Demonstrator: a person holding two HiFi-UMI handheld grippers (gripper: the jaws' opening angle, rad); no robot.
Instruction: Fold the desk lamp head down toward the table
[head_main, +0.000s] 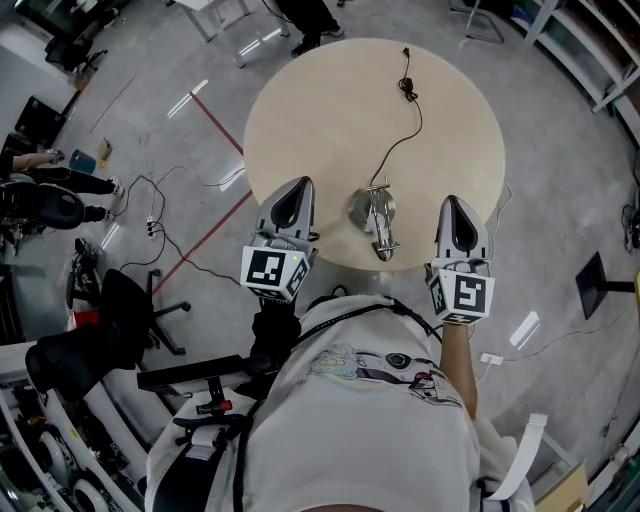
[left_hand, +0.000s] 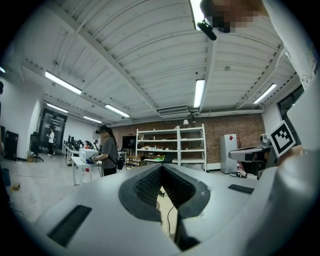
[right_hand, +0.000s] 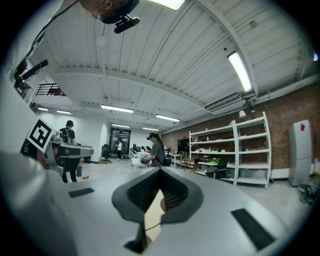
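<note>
A small silver desk lamp (head_main: 376, 218) sits near the front edge of the round wooden table (head_main: 330, 110). Its head and arm lie low over the round base, pointing toward me. The lamp's black cable (head_main: 398, 140) runs across the table to a plug at the far side. My left gripper (head_main: 299, 187) is held level just left of the lamp, and my right gripper (head_main: 452, 202) just right of it. Neither touches the lamp. Both are shut with nothing between the jaws. In the left gripper view the left gripper (left_hand: 161, 168) points across the room, as does the right gripper (right_hand: 160, 170) in its own view.
A black office chair (head_main: 120, 310) stands on the floor to the left, with loose cables (head_main: 160, 235) and a red tape line (head_main: 215, 125) nearby. A black stand base (head_main: 597, 283) lies to the right. White shelves (left_hand: 170, 147) and people at desks are far off.
</note>
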